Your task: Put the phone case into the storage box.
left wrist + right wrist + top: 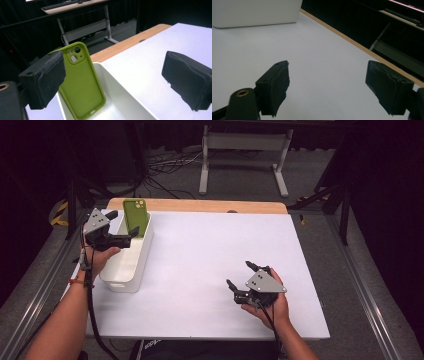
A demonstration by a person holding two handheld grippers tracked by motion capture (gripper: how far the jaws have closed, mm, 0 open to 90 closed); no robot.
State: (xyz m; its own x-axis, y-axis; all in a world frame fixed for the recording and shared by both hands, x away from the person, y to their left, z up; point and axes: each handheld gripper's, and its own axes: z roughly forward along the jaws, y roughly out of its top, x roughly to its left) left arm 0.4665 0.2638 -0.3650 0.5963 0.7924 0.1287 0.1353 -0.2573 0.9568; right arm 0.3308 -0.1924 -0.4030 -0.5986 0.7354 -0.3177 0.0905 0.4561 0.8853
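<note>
The green case (81, 83) leans upright in the white bin (131, 265), upper left of the high view. Light, bendy, probably grippy; pinch its top edge. Left gripper (131, 236) and right gripper (239, 276) both spread, holding nothing.

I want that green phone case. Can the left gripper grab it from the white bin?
Probably yes. The left gripper is open beside the green rubbery phone case, which leans upright in the white plastic bin, top edge exposed.

Green phone case (136, 216), white bin (129, 262)
</note>
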